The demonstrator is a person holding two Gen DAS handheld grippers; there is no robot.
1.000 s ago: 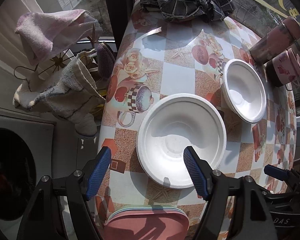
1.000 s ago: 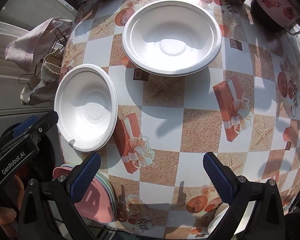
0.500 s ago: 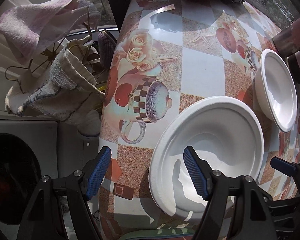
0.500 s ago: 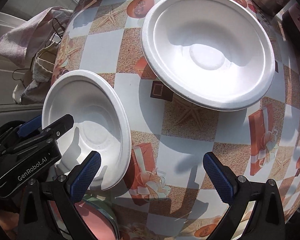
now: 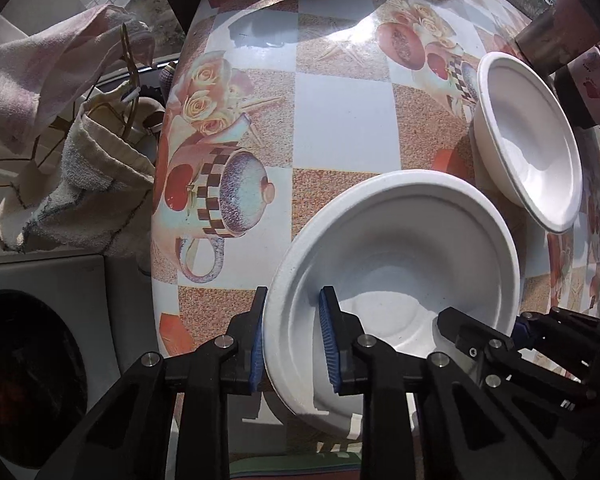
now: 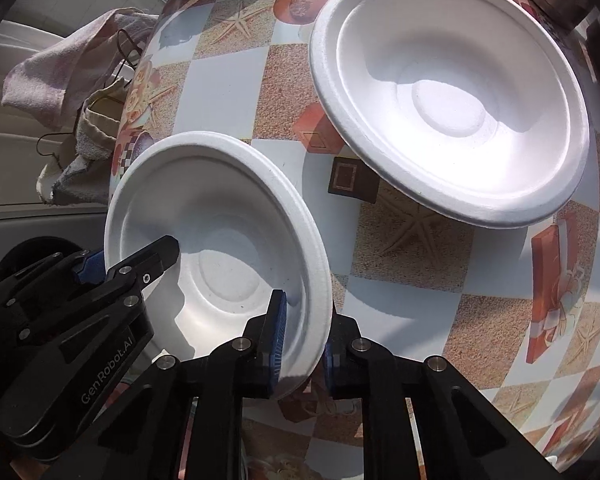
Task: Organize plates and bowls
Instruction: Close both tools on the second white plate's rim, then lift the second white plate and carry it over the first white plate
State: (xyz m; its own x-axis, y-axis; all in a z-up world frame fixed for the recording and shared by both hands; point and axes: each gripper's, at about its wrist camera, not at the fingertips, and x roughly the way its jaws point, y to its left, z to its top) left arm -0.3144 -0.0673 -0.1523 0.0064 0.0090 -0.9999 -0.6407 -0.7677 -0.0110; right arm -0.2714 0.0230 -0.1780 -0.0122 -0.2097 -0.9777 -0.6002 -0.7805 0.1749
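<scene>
Where both wrist views converge, two white foam bowls are seen on a table (image 5: 340, 128) covered with a checked, printed cloth; the near bowl (image 5: 400, 264) is gripped from opposite sides; its left rim is pinched by the left gripper (image 5: 292, 336), one blue pad outside the wall and one inside, the jaws nearly closed upon it; its right rim is clamped likewise by the right gripper (image 6: 304, 332), the pads drawn close with only the rim between them; the second bowl (image 6: 452, 96) lies farther back on the table, just beside the first, untouched; whether the near bowl rests on the cloth or is raised slightly cannot be told; towels (image 5: 60, 152) are hung on a wire rack beyond the table's left edge.
</scene>
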